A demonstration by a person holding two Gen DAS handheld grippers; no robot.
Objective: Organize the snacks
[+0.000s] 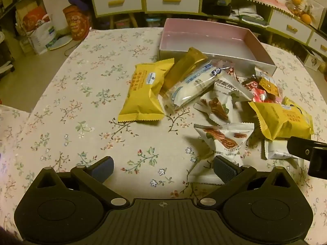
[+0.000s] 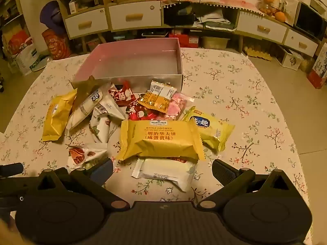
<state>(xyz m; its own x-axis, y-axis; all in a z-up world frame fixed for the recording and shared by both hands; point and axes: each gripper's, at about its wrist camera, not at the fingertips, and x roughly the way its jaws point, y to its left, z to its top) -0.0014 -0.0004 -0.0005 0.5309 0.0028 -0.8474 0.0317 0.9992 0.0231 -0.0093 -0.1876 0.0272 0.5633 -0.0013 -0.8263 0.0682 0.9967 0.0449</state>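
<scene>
A worktop [image 2: 255,106] covered by a floral cloth is seen before drawer cabinets [image 2: 134,16]. An open box [image 2: 130,63] with a pink lining is set at the far side, and the snack packets [image 2: 159,140] are heaped loosely just in front of it. The left claw [image 1: 163,169] and the right claw [image 2: 162,171] are both held wide apart above the cloth, with nothing gripped

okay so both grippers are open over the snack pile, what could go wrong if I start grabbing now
The yellow waffle packet lies on top of the white packet, so pulling the lower one could drag both. The left gripper has a pecan packet by one finger and might crush it. The box sits behind the pile; reaching over may scatter snacks.
</scene>
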